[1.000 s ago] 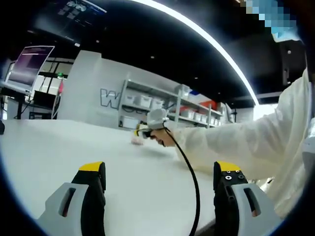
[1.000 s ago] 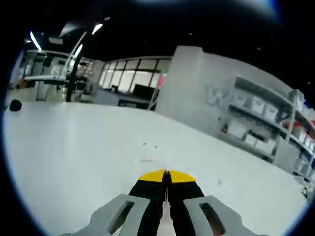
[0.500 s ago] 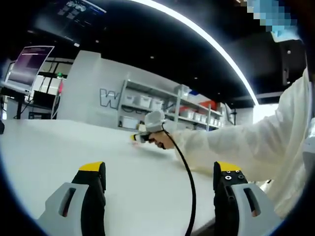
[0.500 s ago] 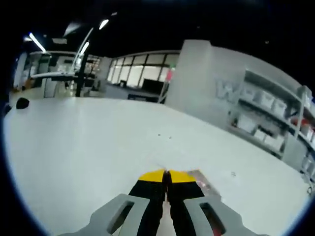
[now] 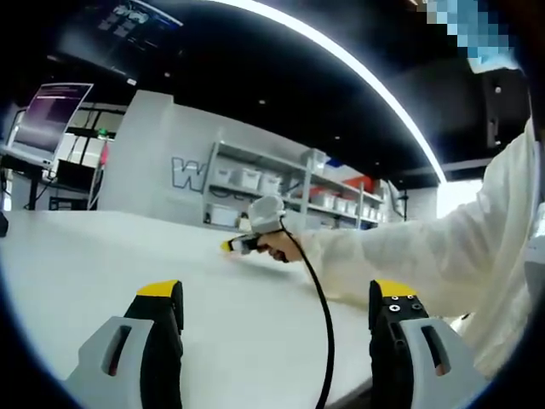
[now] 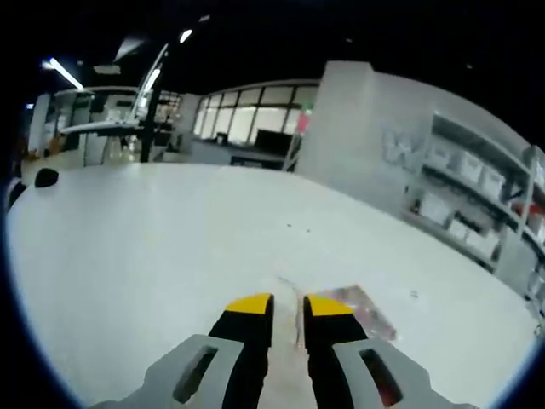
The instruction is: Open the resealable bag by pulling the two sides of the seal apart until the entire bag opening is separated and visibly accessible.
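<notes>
The resealable bag (image 6: 368,313) is clear with pinkish contents and lies flat on the white table (image 6: 153,247), just right of my right gripper's tips. My right gripper (image 6: 289,304) is low over the table, its jaws a small gap apart, and a thin edge of the bag runs into that gap. My left gripper (image 5: 277,296) hovers over the near part of the table (image 5: 102,256) with its jaws wide apart and nothing between them. In the left gripper view, the right gripper (image 5: 241,244) sits far across the table, held by a person's hand in a white sleeve (image 5: 400,256).
A black cable (image 5: 324,332) trails from the right gripper toward the table's near edge. Shelves with bins (image 5: 264,183) line the back wall and a monitor (image 5: 49,115) stands far left. A small black object (image 6: 45,178) rests at the table's left edge.
My right gripper's jaws, shut before, have parted a little over the bag. It has also shifted slightly left across the table. The left gripper has stayed still.
</notes>
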Demonstrator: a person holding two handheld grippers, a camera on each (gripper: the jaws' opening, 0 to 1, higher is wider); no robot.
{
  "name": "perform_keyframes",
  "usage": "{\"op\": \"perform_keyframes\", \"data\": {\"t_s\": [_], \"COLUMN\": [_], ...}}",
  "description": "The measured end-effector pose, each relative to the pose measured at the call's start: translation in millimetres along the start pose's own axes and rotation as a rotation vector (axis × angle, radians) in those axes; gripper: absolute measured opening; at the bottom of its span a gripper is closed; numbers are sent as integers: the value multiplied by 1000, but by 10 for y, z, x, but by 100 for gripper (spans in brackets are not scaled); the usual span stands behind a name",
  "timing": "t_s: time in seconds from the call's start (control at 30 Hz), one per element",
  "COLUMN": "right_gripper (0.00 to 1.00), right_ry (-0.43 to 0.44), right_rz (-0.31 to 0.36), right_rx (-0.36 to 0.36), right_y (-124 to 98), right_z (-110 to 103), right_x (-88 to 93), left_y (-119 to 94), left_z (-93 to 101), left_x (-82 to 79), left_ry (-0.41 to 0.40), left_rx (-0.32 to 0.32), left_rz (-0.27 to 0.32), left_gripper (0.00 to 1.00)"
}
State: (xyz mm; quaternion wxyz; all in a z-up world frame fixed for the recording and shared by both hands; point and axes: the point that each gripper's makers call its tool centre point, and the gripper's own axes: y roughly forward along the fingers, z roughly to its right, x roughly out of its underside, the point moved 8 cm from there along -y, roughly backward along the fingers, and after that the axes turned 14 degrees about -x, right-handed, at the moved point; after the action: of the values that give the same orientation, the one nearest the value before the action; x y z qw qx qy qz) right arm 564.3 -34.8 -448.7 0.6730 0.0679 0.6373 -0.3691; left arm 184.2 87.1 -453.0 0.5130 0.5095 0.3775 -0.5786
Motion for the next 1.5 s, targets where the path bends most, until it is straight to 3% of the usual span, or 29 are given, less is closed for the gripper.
{"op": "perform_keyframes", "data": {"t_s": [0.2, 0.37, 0.5, 0.63, 0.7, 0.9, 1.1, 1.27, 1.5], "right_gripper": [14, 34, 56, 91, 99, 99, 88, 88, 88], "right_ry": [2, -9, -37, -71, -108, -93, -118, -113, -115], "right_rz": [9, 23, 50, 73, 102, 124, 127, 156, 145], "right_rx": [4, 10, 26, 65, 74, 47, 42, 44, 39], "right_y": [-19, -28, -27, -34, -42, -98, -184, -217, -250], "right_z": [-8, -24, -5, 22, 19, -28, -34, -29, -24], "right_x": [6, -11, -37, -43, -61, -117, -190, -217, -228], "left_y": [-12, -15, -12, -18, -21, -24, -20, -22, -36], "left_z": [0, -12, -6, -4, -5, -3, 17, 31, 13], "left_x": [-7, -17, -13, -4, -2, 9, 19, 25, 9], "left_ry": [4, 5, 4, 3, 4, 4, 3, 3, -3], "left_rx": [1, -4, -1, -2, -2, -3, 0, 5, -3], "left_rz": [3, 7, 7, 5, 6, 2, 1, -1, 7], "left_gripper": [89, 89, 89, 89, 89, 89, 89, 89, 90]}}
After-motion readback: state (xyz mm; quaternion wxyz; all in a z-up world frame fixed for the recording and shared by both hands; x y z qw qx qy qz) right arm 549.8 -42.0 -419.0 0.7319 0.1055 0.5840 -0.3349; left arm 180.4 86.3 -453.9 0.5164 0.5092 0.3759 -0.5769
